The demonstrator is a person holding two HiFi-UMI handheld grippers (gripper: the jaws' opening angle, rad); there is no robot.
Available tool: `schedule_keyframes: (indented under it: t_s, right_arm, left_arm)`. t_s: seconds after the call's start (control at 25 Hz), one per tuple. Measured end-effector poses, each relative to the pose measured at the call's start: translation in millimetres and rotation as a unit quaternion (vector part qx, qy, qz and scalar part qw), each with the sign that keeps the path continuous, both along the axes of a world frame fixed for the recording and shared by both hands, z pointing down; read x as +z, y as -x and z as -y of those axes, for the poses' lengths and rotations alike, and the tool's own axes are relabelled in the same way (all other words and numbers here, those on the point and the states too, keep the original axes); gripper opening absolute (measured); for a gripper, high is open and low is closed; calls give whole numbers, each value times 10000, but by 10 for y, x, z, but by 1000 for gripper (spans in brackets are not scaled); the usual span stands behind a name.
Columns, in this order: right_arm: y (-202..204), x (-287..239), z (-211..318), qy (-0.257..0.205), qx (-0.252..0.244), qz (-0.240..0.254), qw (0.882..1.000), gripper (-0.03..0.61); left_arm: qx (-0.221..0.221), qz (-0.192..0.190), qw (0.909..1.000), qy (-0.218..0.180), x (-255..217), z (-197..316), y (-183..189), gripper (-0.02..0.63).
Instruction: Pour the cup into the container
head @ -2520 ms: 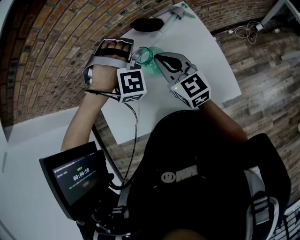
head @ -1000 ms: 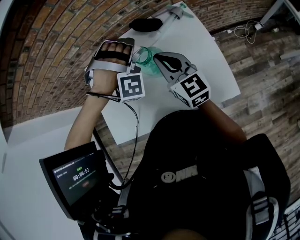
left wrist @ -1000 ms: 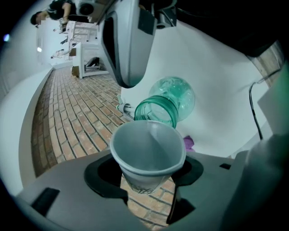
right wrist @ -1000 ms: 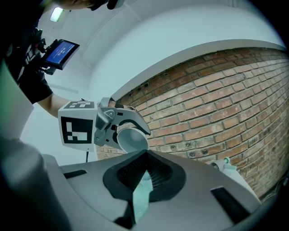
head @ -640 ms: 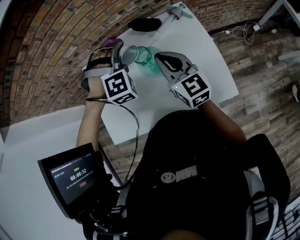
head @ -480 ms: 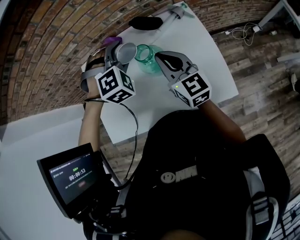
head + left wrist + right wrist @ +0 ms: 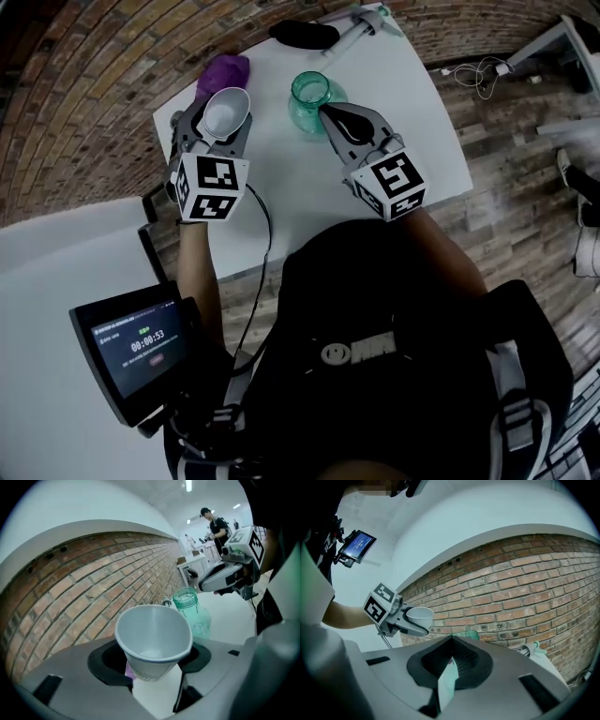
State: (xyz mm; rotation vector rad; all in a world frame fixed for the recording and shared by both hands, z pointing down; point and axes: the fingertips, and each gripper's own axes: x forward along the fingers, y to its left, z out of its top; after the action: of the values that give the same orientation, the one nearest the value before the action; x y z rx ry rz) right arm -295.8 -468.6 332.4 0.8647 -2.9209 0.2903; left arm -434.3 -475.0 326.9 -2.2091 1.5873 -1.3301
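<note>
A white paper cup (image 7: 226,111) stands upright in my left gripper (image 7: 224,129), which is shut on its lower wall. In the left gripper view the cup (image 7: 153,637) fills the middle between the jaws of the left gripper (image 7: 154,670), and I see only its white bottom inside. The green glass jar (image 7: 309,101) stands open-mouthed on the white table (image 7: 281,197), to the right of the cup and apart from it. My right gripper (image 7: 330,115) hovers at the jar's right side, jaws together with nothing in them. The right gripper (image 7: 449,663) view shows the jar's rim (image 7: 467,633) just beyond its jaws.
A purple cloth (image 7: 223,71) lies at the table's far left corner, behind the cup. A black object (image 7: 305,35) and a white tool with a green tip (image 7: 361,22) lie along the far edge. A brick wall (image 7: 84,84) runs close beside the table.
My left gripper rolled the cup from tipped over the jar's mouth back to upright and drew it left, away from the jar. The right gripper stayed beside the jar.
</note>
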Motion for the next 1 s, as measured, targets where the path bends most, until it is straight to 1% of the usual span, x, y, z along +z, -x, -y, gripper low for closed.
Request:
schedule_keyframes:
  t_s: [0.08,0.16,0.28,0.4,0.44,0.56,0.6,0.72,0.88,1.0]
  right_arm:
    - [90,3,-51,42,-8,-61,10000,-5]
    - [204,75,-93,100,-44,-151,9998,-5]
    - [333,183,-238,205,-322,-381,9985,-5]
    - [409,251,-447,306,-542,-587,9963,-5]
    - [434,298,-500,346,-567,-665,9956,-5]
    - [493,509,-632,508,-668,-957,9919,-5]
    - [510,580,-661,565,-699,-1044,9905,-5]
    - [510,736,-766,723,-710,-1232,9872,-5]
    - [451,878,-856,866,-678,-1457,9832,-5]
    - [419,1042,-861,1044,-576,-1547,9807,-5]
  left_arm:
    - [-220,-393,9989,-164,65,-141,129,287]
    - [-416,-761,9958,-308,212,-249,262,287]
    - [-830,-1343,9863,-474,467,-477,343,287]
    - [-1080,-1705,9773,-651,615,-699,318,287]
    - [-1099,-1878,9733,-733,666,-747,300,287]
    - [-1156,-2527,9552,-1015,904,-880,240,287]
    - [-1171,-2638,9514,-1074,1005,-912,228,287]
    - [-1097,-2843,9468,-1033,1260,-992,149,287]
    - [-1093,-2911,9473,-772,1550,-1024,72,287]
    - [-1144,-2983,9467,-421,1818,-1005,56,287]
